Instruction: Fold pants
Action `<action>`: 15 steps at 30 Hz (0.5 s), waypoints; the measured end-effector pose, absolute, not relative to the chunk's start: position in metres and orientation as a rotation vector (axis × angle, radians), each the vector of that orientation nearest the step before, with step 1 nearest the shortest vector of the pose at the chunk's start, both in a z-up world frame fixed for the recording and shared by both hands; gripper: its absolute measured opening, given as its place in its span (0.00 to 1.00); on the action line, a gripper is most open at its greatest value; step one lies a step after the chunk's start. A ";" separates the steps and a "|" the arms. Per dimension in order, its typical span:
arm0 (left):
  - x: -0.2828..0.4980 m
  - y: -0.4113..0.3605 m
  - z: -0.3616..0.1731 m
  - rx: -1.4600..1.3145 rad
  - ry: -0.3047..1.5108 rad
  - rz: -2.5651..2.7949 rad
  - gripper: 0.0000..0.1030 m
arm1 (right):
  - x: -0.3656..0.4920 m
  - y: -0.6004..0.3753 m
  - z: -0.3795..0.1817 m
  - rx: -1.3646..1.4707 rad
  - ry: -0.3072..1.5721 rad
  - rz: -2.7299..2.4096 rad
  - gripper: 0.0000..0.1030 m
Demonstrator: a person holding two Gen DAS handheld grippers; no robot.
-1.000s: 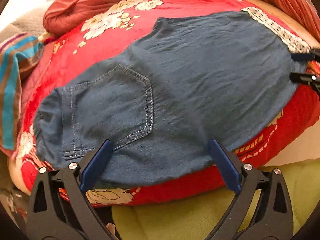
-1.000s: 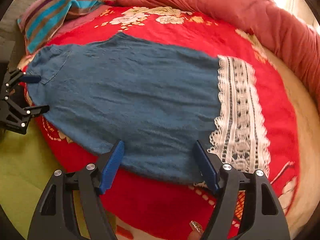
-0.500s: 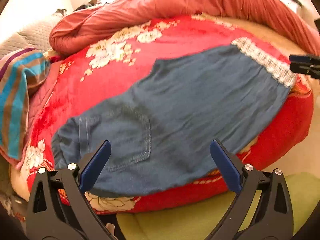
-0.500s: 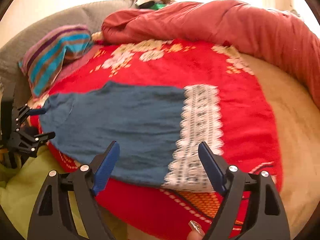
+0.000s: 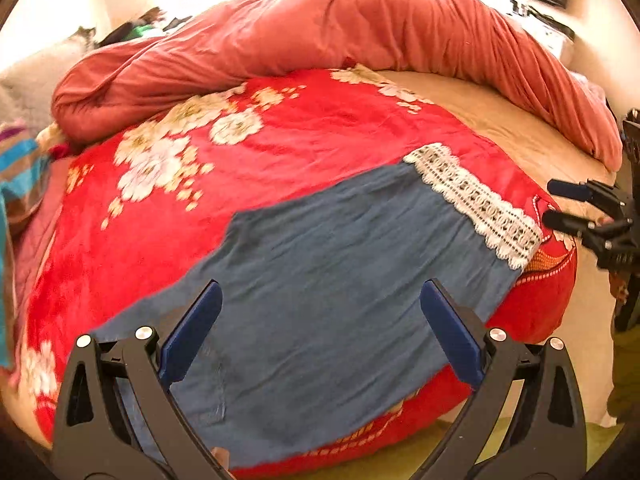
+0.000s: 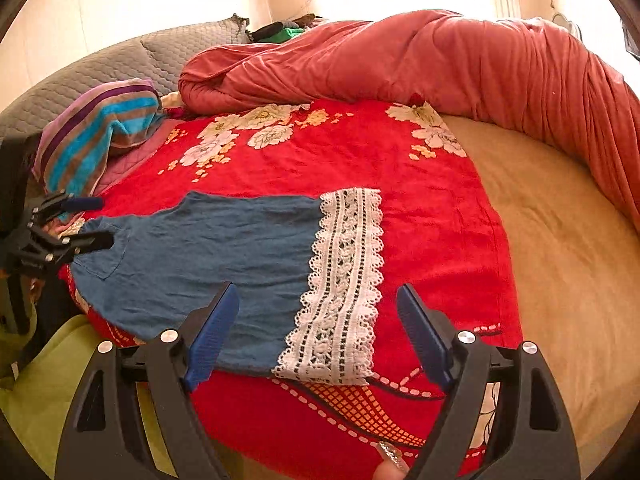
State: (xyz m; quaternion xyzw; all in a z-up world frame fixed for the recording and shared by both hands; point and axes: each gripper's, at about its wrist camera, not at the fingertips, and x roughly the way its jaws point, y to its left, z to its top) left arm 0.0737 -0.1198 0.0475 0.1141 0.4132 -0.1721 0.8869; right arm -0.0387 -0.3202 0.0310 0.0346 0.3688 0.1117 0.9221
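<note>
From the left wrist view we see the left tool [image 5: 320, 332] with its blue pads spread wide and nothing between them — it hangs above the pants [image 5: 320, 280] without touching them. The pants, blue denim with a white lace hem [image 5: 476, 204], lie flat on the red flowered blanket [image 5: 280, 152] that covers the bed, close to the bed's near edge. The waist end with its back pocket [image 5: 208, 380] sits under the tool toward the near left of the blanket, and the lace hem reaches toward the blanket's right edge. A rolled coral duvet [image 5: 360, 36] runs along the far side of the bed. At the right edge of this view the right tool [image 5: 560, 204] shows from the side, just beside the lace hem, its two fingers apart.

From the right wrist view we see the right tool [image 6: 318, 332] standing well open — its jaws have just been opening, and no cloth lies between the pads. Below it the lace hem [image 6: 344, 280] lies near the blanket's [image 6: 432, 208] front edge, with the denim stretching leftward. The left tool [image 6: 92, 220] appears at the far left, at the waist end, fingers parted. A striped pillow [image 6: 96, 128] rests at the bed's far left corner, and bare tan sheet [image 6: 560, 248] shows to the right of the blanket.
</note>
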 end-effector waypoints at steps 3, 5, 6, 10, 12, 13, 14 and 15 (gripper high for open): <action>0.086 -0.136 0.048 0.247 0.865 -0.394 0.91 | -0.039 -0.322 0.026 0.083 0.769 0.230 0.77; 0.094 -0.144 0.048 0.246 0.866 -0.410 0.91 | -0.039 -0.323 0.021 0.095 0.780 0.234 0.77; 0.099 -0.148 0.047 0.245 0.867 -0.414 0.91 | -0.038 -0.323 0.018 0.101 0.788 0.238 0.77; 0.121 -0.165 0.042 0.253 0.881 -0.431 0.91 | -0.035 -0.323 0.004 0.118 0.827 0.243 0.77; 0.129 -0.173 0.039 0.271 0.888 -0.437 0.91 | -0.034 -0.324 -0.001 0.135 0.840 0.247 0.77; 0.135 -0.177 0.037 0.281 0.890 -0.440 0.91 | -0.033 -0.325 -0.004 0.143 0.849 0.247 0.77; 0.140 -0.179 0.035 0.284 0.895 -0.444 0.91 | -0.031 -0.325 -0.006 0.149 0.856 0.251 0.77; 0.145 -0.182 0.033 0.285 0.903 -0.446 0.91 | -0.030 -0.325 -0.009 0.157 0.863 0.252 0.77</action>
